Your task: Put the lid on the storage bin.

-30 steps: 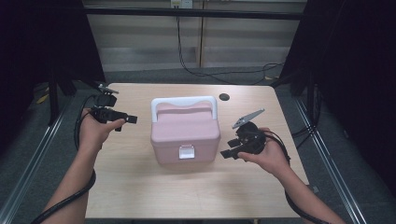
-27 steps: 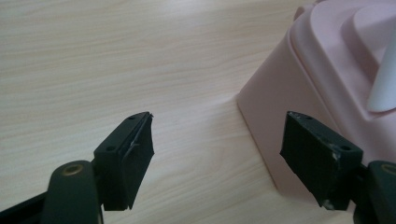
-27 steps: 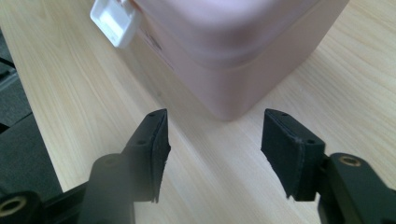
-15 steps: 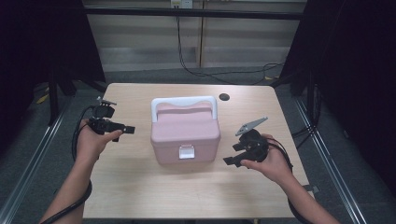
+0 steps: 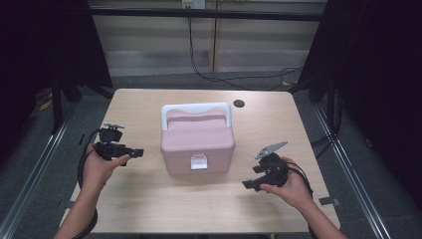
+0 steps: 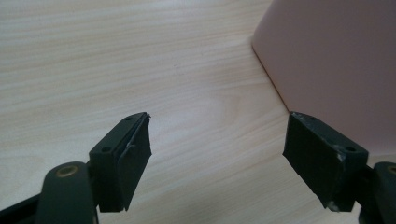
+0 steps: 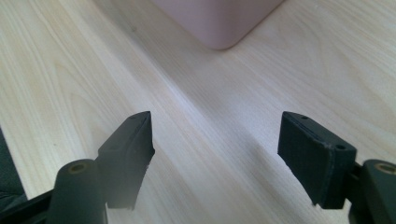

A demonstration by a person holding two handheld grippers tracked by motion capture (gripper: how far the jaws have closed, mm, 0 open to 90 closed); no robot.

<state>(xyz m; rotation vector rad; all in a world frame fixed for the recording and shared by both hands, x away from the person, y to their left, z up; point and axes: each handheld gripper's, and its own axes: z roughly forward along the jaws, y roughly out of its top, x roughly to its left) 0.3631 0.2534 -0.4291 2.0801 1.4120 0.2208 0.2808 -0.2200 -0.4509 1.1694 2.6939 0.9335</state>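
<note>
Even overhead light brightens the pale wooden table (image 5: 149, 209); surroundings fall dark, shadows soft, close views perhaps slightly blurred.

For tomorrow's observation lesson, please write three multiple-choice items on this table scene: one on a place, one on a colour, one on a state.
1. Where does the box stand?
A. mid-table, between the two grippers
B. at the table's far right corner
C. on the floor

2. What colour is the box's handle?
A. black
B. white
C. green

3. How do the left gripper and the right gripper stand?
A. both shut on the box
B. one shut on the handle
C. both open, holding nothing

Answers:
1 A, the high view shows it on the table with a gripper at either side.
2 B, the white handle lies over the pink lid.
3 C, each gripper view shows bare wood between wide jaws.
</note>
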